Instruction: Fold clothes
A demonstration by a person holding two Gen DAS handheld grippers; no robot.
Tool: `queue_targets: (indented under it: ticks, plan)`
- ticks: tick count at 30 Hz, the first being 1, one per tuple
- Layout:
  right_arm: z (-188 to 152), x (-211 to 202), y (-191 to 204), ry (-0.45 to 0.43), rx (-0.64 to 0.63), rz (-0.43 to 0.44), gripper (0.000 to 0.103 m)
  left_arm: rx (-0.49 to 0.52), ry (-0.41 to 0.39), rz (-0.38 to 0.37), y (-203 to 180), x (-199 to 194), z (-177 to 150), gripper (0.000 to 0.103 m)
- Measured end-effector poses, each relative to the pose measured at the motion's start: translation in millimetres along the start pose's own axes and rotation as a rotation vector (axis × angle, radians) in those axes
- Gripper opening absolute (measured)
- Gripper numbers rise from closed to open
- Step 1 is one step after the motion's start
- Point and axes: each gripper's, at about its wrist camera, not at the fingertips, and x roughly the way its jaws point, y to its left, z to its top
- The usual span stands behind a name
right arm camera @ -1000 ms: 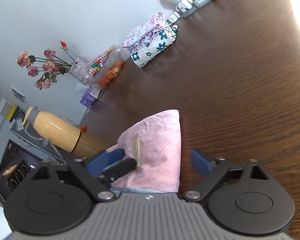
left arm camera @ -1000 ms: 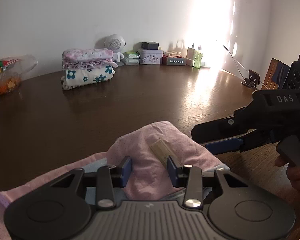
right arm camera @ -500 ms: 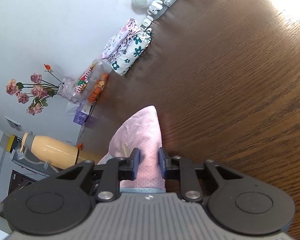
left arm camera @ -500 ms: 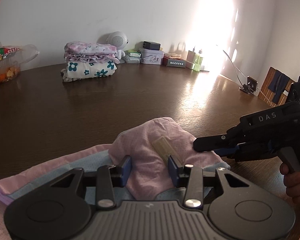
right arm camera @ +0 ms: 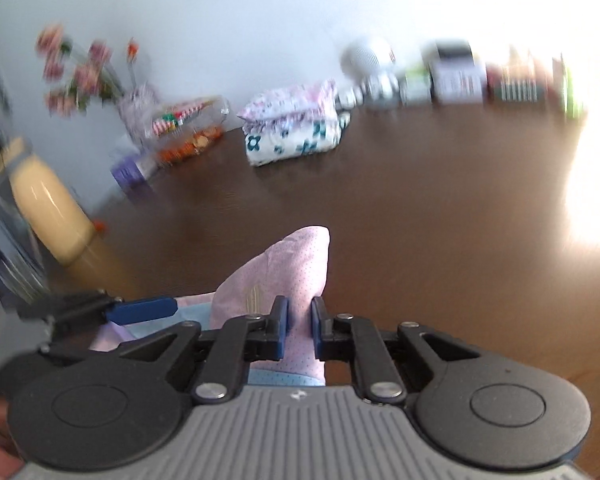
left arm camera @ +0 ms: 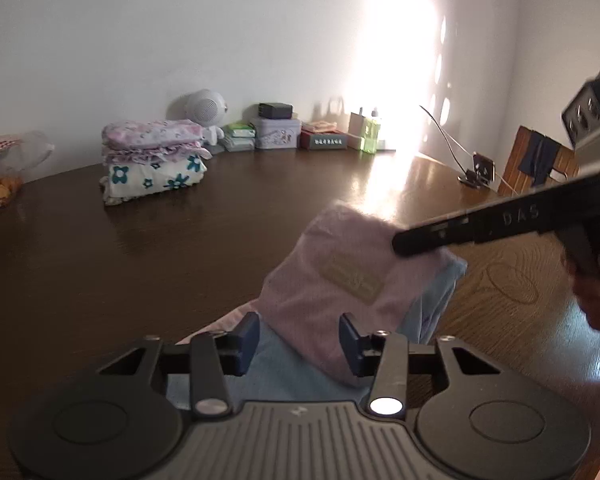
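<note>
Right wrist view: my right gripper (right arm camera: pixel 299 328) is clamped on pink garment (right arm camera: pixel 284 276) at 6 o'clock, over table (right arm camera: pixel 420 220). Left gripper (left arm camera: pixel 296 338) is spread wide w/ garment between its fingers.

A dark brown wooden table (left arm camera: pixel 148 248) stands against a plain white wall (left arm camera: pixel 180 32), on which a strong patch of sunlight (left arm camera: pixel 396 52) falls and reflects off the tabletop, with a wooden chair back (left arm camera: pixel 518 164) visible beyond the table's far right edge.
</note>
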Motion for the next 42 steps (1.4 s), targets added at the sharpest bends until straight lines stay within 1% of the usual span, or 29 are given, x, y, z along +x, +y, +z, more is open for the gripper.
queue_targets:
  ticks: [1, 4, 6, 8, 10, 11, 12, 15, 17, 19, 22, 25, 27, 29, 31, 32, 33, 35, 36, 37, 38, 39, 42]
  plan:
    - [5, -3, 9, -0.003, -0.079, -0.032, 0.011, 0.004, 0.018, -0.021, -2, 8, 1, 0.026]
    - [10, -4, 45, -0.011, -0.315, -0.100, 0.011, -0.005, 0.050, -0.052, -5, 32, 0, 0.024]
    - [7, -2, 69, -0.011, -0.437, -0.111, 0.011, -0.011, 0.042, -0.064, -5, 39, -2, 0.025]
    - [2, 1, 91, -0.017, -0.543, -0.117, 0.011, -0.042, 0.036, -0.060, 1, 35, -2, 0.029]
    - [-3, 4, 112, -0.026, -0.639, -0.120, 0.011, -0.069, 0.009, -0.036, 12, 13, -5, 0.048]
    - [-6, 5, 121, -0.025, -0.667, -0.114, 0.011, -0.082, -0.004, -0.024, 18, 2, -6, 0.051]
    - [-9, 6, 128, -0.021, -0.692, -0.106, 0.011, -0.096, -0.012, -0.003, 24, -10, -10, 0.053]
    - [-18, 9, 147, -0.002, -0.751, -0.083, 0.011, -0.144, -0.035, 0.060, 45, -45, -24, 0.053]
    - [-24, 16, 155, 0.025, -0.758, -0.069, 0.011, -0.180, -0.046, 0.097, 56, -61, -33, 0.053]
    - [-30, 24, 158, 0.044, -0.737, -0.058, 0.011, -0.214, -0.057, 0.130, 66, -75, -42, 0.053]
    - [-38, 37, 161, 0.066, -0.699, -0.043, 0.011, -0.247, -0.072, 0.146, 73, -89, -53, 0.054]
    - [-44, 46, 163, 0.081, -0.658, -0.027, 0.011, -0.261, -0.080, 0.148, 75, -94, -56, 0.055]
    - [-45, 47, 160, 0.082, -0.616, -0.008, 0.014, -0.261, -0.085, 0.143, 74, -95, -55, 0.056]
    - [-39, 40, 150, 0.073, -0.539, 0.042, 0.022, -0.254, -0.091, 0.134, 71, -90, -50, 0.056]
    - [-28, 24, 134, 0.050, -0.424, 0.107, 0.032, -0.238, -0.098, 0.120, 66, -88, -46, 0.056]
    - [-22, 13, 123, 0.027, -0.368, 0.130, 0.035, -0.230, -0.101, 0.113, 63, -87, -44, 0.056]
    - [-18, 3, 113, 0.001, -0.326, 0.133, 0.035, -0.218, -0.103, 0.097, 60, -83, -40, 0.054]
    - [-14, -9, 95, -0.033, -0.292, 0.090, 0.034, -0.192, -0.103, 0.070, 51, -73, -32, 0.053]
    - [-14, -10, 87, -0.032, -0.282, 0.077, 0.034, -0.174, -0.100, 0.057, 45, -67, -28, 0.048]
    - [-16, -9, 80, -0.022, -0.266, 0.081, 0.032, -0.159, -0.091, 0.049, 40, -59, -24, 0.045]
    - [-18, -7, 76, -0.012, -0.263, 0.089, 0.026, -0.143, -0.083, 0.041, 36, -52, -21, 0.045]
    - [-23, -4, 76, -0.001, -0.278, 0.102, 0.025, -0.128, -0.074, 0.033, 31, -45, -17, 0.044]
    - [-35, 5, 79, 0.033, -0.324, 0.128, 0.025, -0.119, -0.062, 0.040, 30, -40, -18, 0.040]
